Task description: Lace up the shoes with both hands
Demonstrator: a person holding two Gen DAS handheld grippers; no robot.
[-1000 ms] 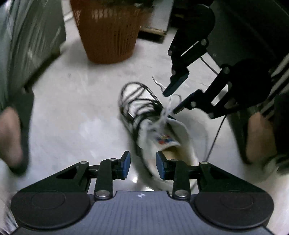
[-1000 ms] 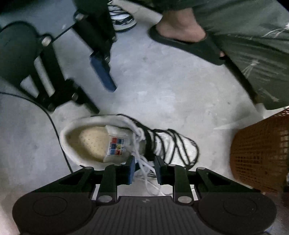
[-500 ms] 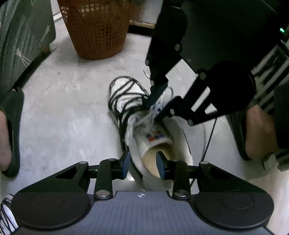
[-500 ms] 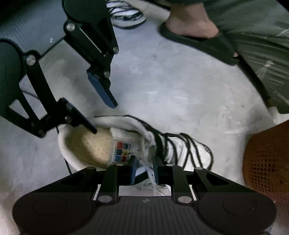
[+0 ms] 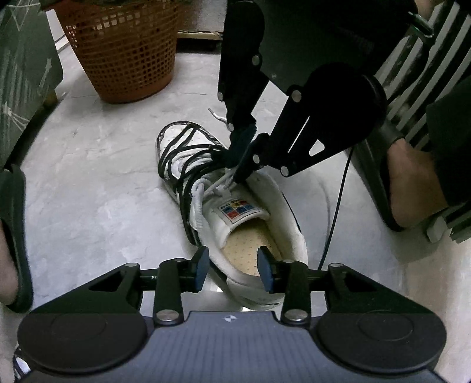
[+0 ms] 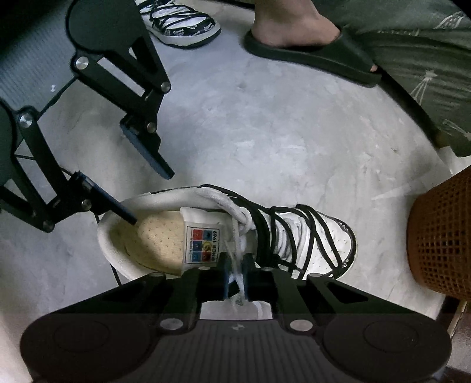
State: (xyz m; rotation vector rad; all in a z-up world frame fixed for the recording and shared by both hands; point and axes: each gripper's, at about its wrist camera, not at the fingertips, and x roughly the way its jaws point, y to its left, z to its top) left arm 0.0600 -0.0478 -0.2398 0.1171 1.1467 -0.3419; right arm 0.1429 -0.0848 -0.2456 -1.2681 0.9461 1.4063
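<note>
Down on the grey floor (image 5: 88, 188), a white sneaker (image 5: 282, 206) wrapped in black cord is lying at the middle of both views, toe pointing toward the upper centre in the left wrist view and toward the right edge in the right wrist view. The right claw (image 6: 235, 274) is sitting at the bottom centre of its own view, its fingers drawn close together and clamping the white lace (image 6: 235, 235) that is running up from the top eyelets beside the tongue label (image 6: 203, 243). In the left wrist view that same claw is reaching in from the upper right, its tips pinching the lace just above the tongue. The left claw (image 5: 232, 269) is hanging at the lower centre of its view with its blue pads well apart, one on each side of the heel collar and gripping nothing; from the right wrist view one tip is poking just inside the heel opening over the tan insole (image 6: 153, 241). An orange mesh basket (image 5: 123, 50) is standing in the upper left of the left wrist view. A foot in a dark slide sandal (image 6: 312, 50) is resting along the top of the right wrist view, with a second patterned sneaker (image 6: 182, 23) beside it.
</note>
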